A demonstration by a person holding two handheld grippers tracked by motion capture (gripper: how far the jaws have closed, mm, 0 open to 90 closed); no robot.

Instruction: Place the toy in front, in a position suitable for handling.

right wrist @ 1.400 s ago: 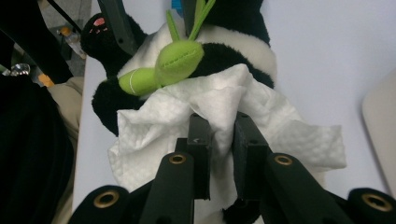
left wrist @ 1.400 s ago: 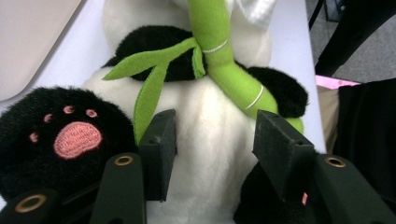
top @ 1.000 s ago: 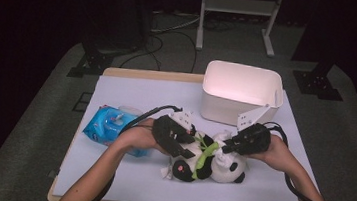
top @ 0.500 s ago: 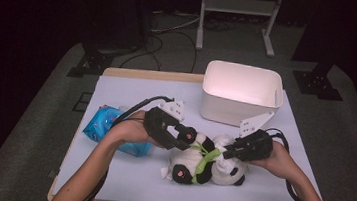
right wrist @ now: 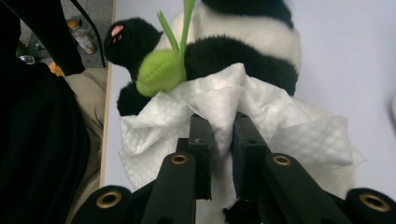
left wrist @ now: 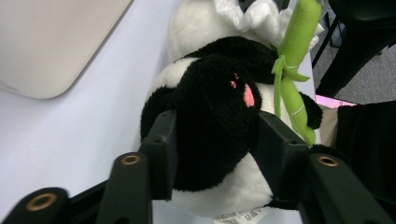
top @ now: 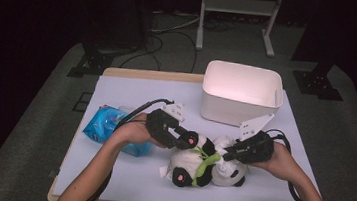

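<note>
A black-and-white plush panda (top: 190, 168) holding a green bamboo stalk (top: 206, 164) lies on the table's near middle. My left gripper (top: 188, 141) comes from the left. Its jaws have just been closing and now press on both sides of the panda's black paw (left wrist: 212, 107), which has a pink pad. My right gripper (top: 226, 155) comes from the right, shut on a crumpled white paper wipe (right wrist: 224, 107) lying over the panda's body (right wrist: 252, 32). The green stalk (right wrist: 161, 70) sits just beyond the wipe.
A white plastic bin (top: 241, 92) stands at the back right, close behind the grippers. A blue pack of wipes (top: 106, 125) lies at the left beside my left forearm. The table's pale cover (top: 123, 175) reaches the front edge.
The right gripper sits slightly nearer the front edge than a second ago, with the wipe in it. The panda has shifted a little between the grippers. The left hand has hardly moved.
</note>
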